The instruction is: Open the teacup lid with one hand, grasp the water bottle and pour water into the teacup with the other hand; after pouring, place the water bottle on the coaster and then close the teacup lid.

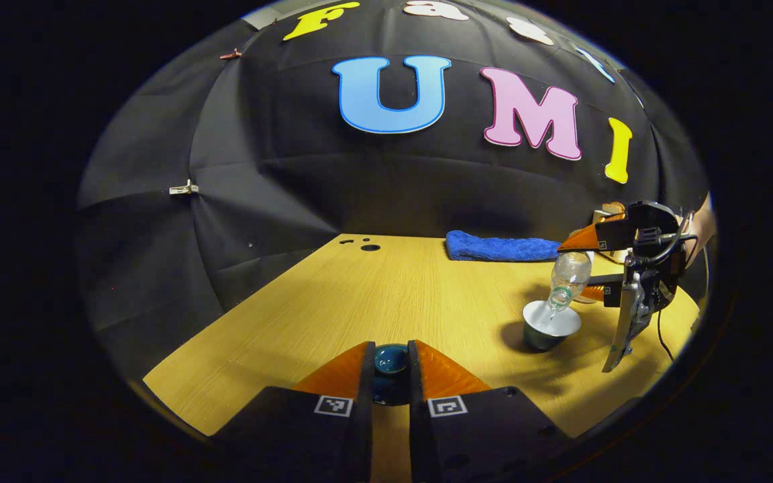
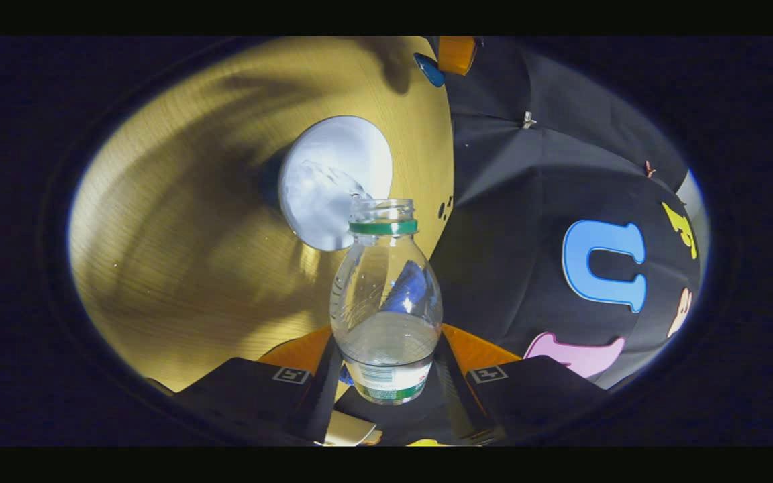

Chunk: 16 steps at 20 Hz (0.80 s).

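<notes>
The right claw (image 2: 386, 365) grips the water bottle (image 2: 386, 302) tipped over the teacup (image 2: 333, 181); the left claw (image 1: 390, 365) clamps the lid (image 1: 390, 359).

We see a recording booth: black cloth wall (image 1: 279, 181) across frame top, wooden table (image 1: 373, 295) below, clips (image 1: 184, 190) pinning cloth.

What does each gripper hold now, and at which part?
The left gripper grips the teacup lid by its knob. The right gripper clamps the water bottle around its lower body.
</notes>
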Each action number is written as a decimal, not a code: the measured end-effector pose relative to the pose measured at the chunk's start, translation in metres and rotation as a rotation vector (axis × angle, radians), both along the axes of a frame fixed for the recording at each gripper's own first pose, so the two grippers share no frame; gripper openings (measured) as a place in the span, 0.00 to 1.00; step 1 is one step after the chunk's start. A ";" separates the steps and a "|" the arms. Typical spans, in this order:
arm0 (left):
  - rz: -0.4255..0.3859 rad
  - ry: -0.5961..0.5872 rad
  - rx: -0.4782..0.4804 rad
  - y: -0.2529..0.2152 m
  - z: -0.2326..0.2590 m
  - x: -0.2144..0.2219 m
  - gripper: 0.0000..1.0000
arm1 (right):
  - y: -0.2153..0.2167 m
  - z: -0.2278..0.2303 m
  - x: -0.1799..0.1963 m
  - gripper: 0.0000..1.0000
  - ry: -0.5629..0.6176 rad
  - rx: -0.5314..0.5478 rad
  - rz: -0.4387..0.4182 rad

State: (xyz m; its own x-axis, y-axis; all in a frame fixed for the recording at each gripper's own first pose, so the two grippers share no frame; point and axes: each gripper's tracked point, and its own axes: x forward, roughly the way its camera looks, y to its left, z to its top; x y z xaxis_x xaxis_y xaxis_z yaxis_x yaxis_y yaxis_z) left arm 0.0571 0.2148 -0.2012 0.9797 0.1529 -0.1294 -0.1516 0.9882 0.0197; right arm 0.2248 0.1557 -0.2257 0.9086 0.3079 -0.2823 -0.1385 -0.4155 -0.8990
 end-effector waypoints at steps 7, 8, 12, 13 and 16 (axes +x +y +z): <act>0.003 -0.009 0.005 -0.003 0.004 0.001 0.27 | 0.001 0.003 -0.001 0.70 -0.002 -0.039 0.013; 0.003 -0.010 0.006 -0.004 0.005 0.002 0.27 | 0.001 0.003 -0.001 0.70 -0.001 -0.044 0.019; -0.003 -0.016 0.012 -0.008 0.007 0.002 0.26 | 0.003 0.014 0.004 0.70 -0.018 -0.068 0.030; -0.003 -0.017 0.014 -0.008 0.008 0.003 0.27 | 0.004 0.015 0.006 0.70 -0.019 -0.069 0.032; 0.004 -0.018 0.020 -0.007 0.009 0.003 0.23 | 0.008 0.015 0.006 0.70 -0.017 -0.066 0.043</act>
State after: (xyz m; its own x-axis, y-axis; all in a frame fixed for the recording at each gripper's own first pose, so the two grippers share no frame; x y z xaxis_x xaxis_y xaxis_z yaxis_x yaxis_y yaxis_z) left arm 0.0598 0.2078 -0.1925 0.9813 0.1589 -0.1089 -0.1558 0.9871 0.0365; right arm 0.2305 0.1638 -0.2108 0.9000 0.3276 -0.2876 -0.1042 -0.4789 -0.8717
